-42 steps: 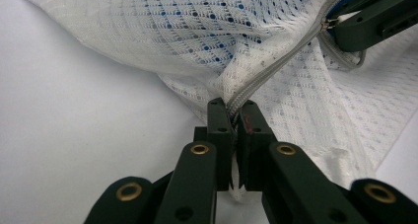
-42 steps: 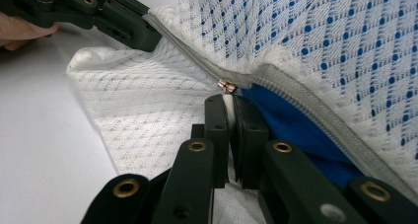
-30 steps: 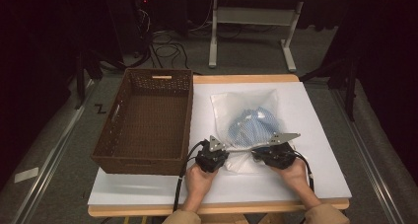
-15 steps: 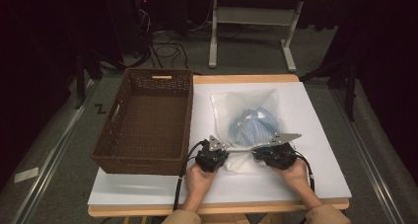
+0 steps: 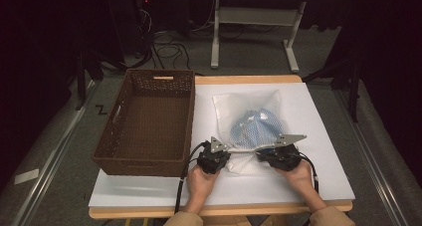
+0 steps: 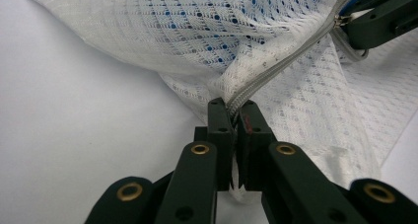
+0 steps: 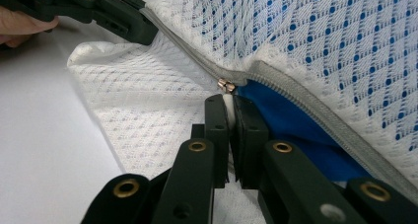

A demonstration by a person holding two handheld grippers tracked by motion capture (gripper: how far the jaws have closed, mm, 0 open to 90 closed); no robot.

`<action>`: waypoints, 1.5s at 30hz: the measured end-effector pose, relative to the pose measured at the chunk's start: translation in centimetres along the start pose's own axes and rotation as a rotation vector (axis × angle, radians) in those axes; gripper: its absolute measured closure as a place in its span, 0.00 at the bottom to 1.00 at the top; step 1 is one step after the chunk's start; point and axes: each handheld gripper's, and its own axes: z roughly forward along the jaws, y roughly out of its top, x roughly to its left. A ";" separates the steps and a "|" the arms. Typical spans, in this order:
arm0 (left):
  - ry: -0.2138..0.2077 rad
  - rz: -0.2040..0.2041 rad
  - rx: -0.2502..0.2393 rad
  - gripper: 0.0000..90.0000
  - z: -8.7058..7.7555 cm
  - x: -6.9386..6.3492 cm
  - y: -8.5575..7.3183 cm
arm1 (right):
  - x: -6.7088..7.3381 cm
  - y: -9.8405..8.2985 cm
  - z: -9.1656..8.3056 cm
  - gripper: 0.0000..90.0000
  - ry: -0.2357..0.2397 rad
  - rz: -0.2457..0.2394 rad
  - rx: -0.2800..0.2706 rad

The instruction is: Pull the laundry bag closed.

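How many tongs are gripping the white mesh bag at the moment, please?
2: the left tongs pinch the mesh bag at its zipper's left end, the right tongs at the zipper pull on the right.

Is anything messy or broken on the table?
Nothing looks broken or spilled. The white mesh bag lies crumpled near the table's front edge, its zipper partly open so the blue cloth inside peeks out. The brown basket sits straight beside it.

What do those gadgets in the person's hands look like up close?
Each hand holds a black gripper: left gripper, right gripper. Both have flat black jaws on linked arms with brass-ringed pivots, a grey three-cornered plate on top and a trailing black cable. The sleeves are tan.
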 end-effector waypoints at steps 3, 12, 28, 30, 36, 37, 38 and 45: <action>-0.008 -0.013 -0.011 0.96 -0.1 0.2 -0.1 | 0.1 0.0 0.0 0.97 0.000 -0.003 -0.010; 0.008 -0.038 -0.028 0.96 -0.3 0.3 -0.1 | 0.2 0.0 0.0 0.97 -0.002 -0.004 -0.014; 0.009 -0.012 0.000 0.96 0.0 0.1 0.0 | 0.0 -0.1 -0.3 0.97 0.001 0.009 -0.003; 0.010 -0.003 0.006 0.96 0.0 0.0 0.0 | 0.0 -0.1 -0.3 0.97 -0.003 0.008 -0.009; 0.016 -0.056 -0.015 0.96 -0.2 0.5 -0.1 | -0.1 -0.2 -0.7 0.97 0.003 0.009 -0.027; 0.020 -0.052 -0.014 0.96 -0.1 0.4 -0.1 | -0.1 -0.3 -0.8 0.97 0.003 0.008 -0.028; 0.026 -0.046 -0.011 0.96 -0.1 0.3 -0.1 | -0.1 -0.3 -0.8 0.97 0.003 0.004 -0.031; 0.029 -0.041 -0.008 0.96 -0.1 0.3 0.0 | -0.2 -0.4 -0.8 0.97 -0.001 0.009 -0.025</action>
